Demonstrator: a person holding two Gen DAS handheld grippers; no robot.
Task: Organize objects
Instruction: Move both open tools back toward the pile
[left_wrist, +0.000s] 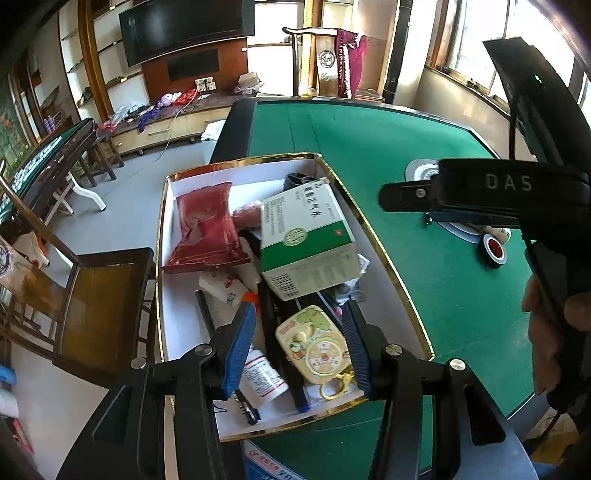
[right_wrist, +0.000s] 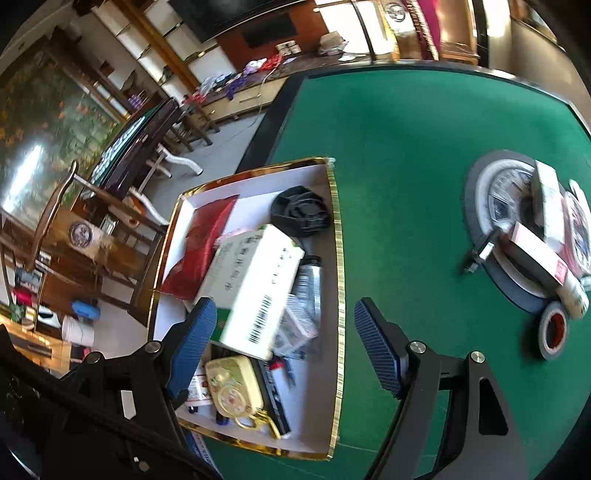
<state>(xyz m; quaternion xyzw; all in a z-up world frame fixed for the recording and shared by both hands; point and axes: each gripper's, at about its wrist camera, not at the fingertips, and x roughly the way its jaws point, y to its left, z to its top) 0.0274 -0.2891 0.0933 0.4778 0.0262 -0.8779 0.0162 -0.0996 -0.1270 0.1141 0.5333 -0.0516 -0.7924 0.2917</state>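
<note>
A white box with a gold rim (left_wrist: 369, 229) (right_wrist: 338, 258) sits at the left edge of the green table. Inside lie a white-and-green carton (left_wrist: 310, 236) (right_wrist: 255, 288), a red packet (left_wrist: 203, 229) (right_wrist: 201, 243), a yellow toy keychain (left_wrist: 314, 343) (right_wrist: 232, 391), a white bottle (left_wrist: 262, 376), a black pen (left_wrist: 284, 354) and a black bundle (right_wrist: 299, 210). My left gripper (left_wrist: 298, 347) hangs open above the box's near end, over the keychain, touching nothing. Empty and open wide, my right gripper (right_wrist: 284, 339) hovers over the box's right rim.
At the table's centre dial (right_wrist: 491, 192) lies a pile of small boxes (right_wrist: 535, 258) and a tape roll with a red core (right_wrist: 552, 328) (left_wrist: 493, 249). A wooden chair (left_wrist: 99, 295) stands left of the box. A person's hand (left_wrist: 546, 321) grips the right tool's handle.
</note>
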